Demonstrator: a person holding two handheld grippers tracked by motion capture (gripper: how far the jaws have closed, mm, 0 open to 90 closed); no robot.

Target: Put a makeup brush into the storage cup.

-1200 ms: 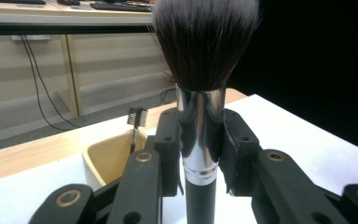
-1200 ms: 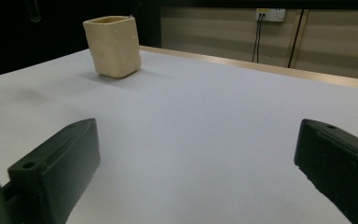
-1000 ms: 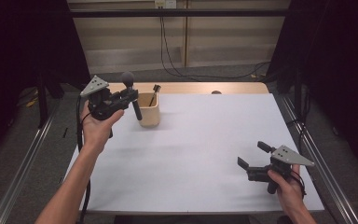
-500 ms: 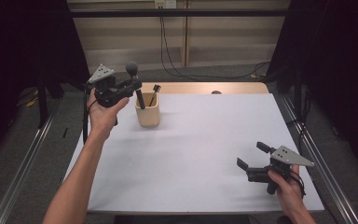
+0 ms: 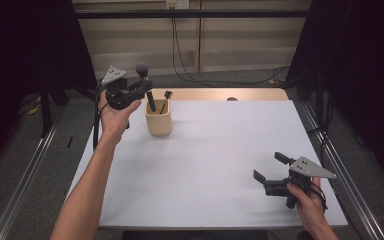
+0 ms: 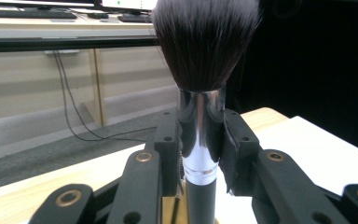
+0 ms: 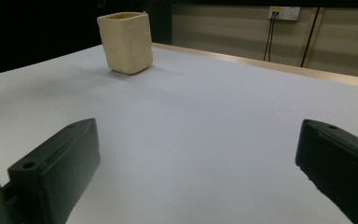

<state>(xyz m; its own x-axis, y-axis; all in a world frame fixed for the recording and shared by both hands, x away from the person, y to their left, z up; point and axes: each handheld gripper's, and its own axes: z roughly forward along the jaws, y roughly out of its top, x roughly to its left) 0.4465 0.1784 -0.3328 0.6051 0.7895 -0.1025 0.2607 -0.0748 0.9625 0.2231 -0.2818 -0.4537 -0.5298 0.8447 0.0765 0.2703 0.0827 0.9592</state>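
Up by the desk's far-left corner, the left gripper (image 5: pixel 139 90) clamps a makeup brush (image 6: pixel 204 84) over the cream holder (image 5: pixel 158 121), whose rim could catch its tilted handle and tip it.

High view overhead, right gripper view low, both share cup (image 5: pixel 158 123)

White table (image 5: pixel 205 165) — wooden far edge; cream cup (image 5: pixel 158 122) stands near far-left corner.
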